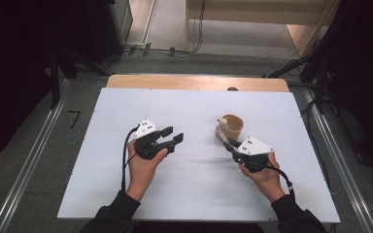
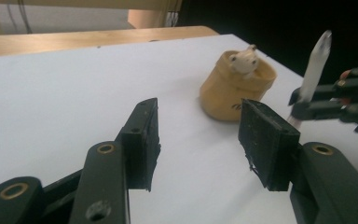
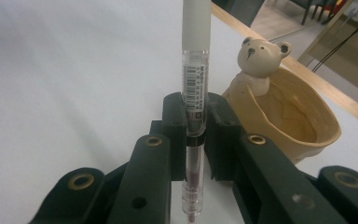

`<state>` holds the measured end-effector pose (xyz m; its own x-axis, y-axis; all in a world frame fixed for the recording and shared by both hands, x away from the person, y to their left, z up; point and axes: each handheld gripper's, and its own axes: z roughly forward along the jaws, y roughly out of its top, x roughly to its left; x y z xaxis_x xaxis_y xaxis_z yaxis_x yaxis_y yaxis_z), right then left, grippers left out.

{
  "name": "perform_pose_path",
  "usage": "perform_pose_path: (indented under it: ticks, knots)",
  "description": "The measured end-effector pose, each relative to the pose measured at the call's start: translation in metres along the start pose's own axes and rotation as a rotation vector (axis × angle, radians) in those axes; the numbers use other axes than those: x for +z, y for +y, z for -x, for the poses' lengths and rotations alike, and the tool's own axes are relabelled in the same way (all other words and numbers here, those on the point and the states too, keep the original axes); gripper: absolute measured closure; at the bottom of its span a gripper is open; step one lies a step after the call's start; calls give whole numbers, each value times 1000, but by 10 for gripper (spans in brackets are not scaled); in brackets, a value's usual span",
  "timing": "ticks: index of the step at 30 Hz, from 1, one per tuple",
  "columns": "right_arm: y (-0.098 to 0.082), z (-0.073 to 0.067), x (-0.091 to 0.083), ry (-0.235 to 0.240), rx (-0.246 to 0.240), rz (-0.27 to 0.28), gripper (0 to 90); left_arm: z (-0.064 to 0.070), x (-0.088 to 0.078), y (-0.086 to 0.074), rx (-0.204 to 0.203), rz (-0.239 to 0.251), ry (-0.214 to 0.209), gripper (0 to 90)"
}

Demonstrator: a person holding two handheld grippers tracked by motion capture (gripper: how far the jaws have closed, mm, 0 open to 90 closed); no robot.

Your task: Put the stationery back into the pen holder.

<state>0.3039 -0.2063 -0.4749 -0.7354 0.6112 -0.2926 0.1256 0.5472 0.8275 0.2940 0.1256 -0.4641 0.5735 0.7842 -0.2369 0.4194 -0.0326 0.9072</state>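
The pen (image 3: 195, 88) is standing nearly upright between the pads of the right gripper (image 3: 195, 135), its long axis running straight up the right gripper view, white capped end pointing up and the clear barrel end hanging below the jaws. In the left gripper view the pen (image 2: 318, 58) is leaning slightly, its white tip pointing up and a little to the right. The right gripper (image 1: 233, 144) is clamping it tight, just beside the tan bear cup (image 1: 230, 127) on the white table (image 1: 194, 189), with the right hand (image 1: 264, 174) reaching in from the bottom edge and angling towards the cup. The left gripper (image 1: 174, 136) is hovering well apart, its jaws standing partly apart with nothing between them, aiming towards the cup (image 2: 237, 86).
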Motion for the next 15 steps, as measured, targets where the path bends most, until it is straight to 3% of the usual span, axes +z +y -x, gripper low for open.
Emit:
perform_pose_path:
  ticks: [2, 3, 5, 6, 8, 15]
  knots:
    - [0, 4, 1, 15, 44, 8, 776, -6, -5, -5, -1, -10, 15, 472]
    - [0, 4, 1, 15, 44, 8, 776, -10, -8, -8, -3, -15, 23, 472]
    - [-1, 10, 2, 24, 99, 17, 776, -16, -12, -15, -10, -32, 43, 464]
    - [-1, 10, 2, 24, 99, 17, 776, -19, -13, -18, -8, -46, 51, 464]
    - [-1, 16, 3, 36, 159, 33, 777, -24, -17, -24, -5, -60, 61, 468]
    - [0, 31, 2, 42, 239, 57, 776, -31, -27, -39, 2, -100, 88, 459]
